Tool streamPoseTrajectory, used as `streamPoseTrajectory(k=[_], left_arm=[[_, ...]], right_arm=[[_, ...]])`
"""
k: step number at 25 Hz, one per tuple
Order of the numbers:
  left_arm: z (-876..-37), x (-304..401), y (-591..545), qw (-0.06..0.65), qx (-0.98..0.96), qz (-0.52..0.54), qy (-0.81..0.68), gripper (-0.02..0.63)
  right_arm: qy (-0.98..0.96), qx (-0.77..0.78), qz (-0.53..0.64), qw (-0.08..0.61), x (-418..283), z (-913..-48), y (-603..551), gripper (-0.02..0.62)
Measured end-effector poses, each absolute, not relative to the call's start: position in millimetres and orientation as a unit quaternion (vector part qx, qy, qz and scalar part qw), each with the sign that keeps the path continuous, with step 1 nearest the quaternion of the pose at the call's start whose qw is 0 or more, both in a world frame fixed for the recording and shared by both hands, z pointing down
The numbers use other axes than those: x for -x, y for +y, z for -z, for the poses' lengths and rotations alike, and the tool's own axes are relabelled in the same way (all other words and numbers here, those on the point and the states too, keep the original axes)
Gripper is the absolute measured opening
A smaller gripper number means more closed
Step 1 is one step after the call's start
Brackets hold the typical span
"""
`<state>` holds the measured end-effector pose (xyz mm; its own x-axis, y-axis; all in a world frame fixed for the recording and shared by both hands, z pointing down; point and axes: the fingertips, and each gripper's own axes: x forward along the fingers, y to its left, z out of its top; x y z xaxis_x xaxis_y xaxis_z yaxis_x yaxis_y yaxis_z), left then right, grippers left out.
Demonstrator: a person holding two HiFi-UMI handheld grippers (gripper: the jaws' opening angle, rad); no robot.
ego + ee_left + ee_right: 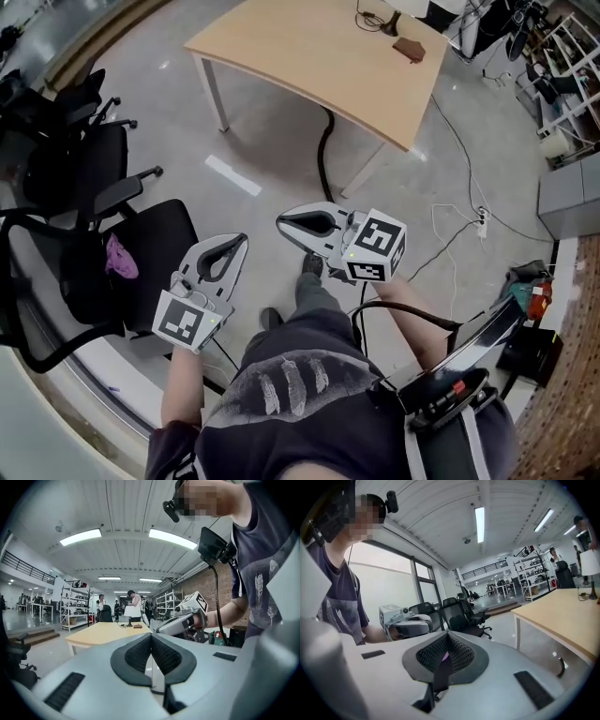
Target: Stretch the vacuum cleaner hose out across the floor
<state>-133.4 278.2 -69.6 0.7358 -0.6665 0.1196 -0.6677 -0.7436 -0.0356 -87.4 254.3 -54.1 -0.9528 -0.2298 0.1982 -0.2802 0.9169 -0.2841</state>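
Observation:
A black vacuum hose (324, 157) curves over the grey floor from under the wooden table (281, 47) toward my feet. Its end also shows below the table edge in the right gripper view (561, 666). My left gripper (238, 244) is held at waist height, well above the floor, shut with nothing between its pads (151, 660). My right gripper (283, 223) hovers beside it, pointing left, also shut and empty (446, 654). Each gripper sees the other: the right one (185, 620) and the left one (410, 624). Neither touches the hose.
Black office chairs (94, 202) crowd the left side; one carries a pink cloth (120, 258). White cables and a power strip (482, 221) lie on the floor at right. Boxes and gear (525, 291) stand along the right wall. People stand by far shelves (133, 604).

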Motion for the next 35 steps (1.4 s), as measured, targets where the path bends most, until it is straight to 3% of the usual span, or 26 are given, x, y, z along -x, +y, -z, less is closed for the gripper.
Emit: streamPoseTrajectory(k=[9, 19, 35], left_arm=[[33, 76, 145, 0.026, -0.920, -0.135, -0.368, 0.008], [-41, 48, 47, 0.071, -0.922, -0.160, -0.345, 0.008], [-340, 111, -85, 0.149, -0.937, -0.121, -0.291, 0.008]], right_arm=[[-0.961, -0.145, -0.220, 0.077, 26, -4, 122, 0.006], [-0.943, -0.138, -0.284, 0.103, 17, -69, 37, 0.006], [-0.865, -0.270, -0.371, 0.204, 22, -396, -107, 0.006]])
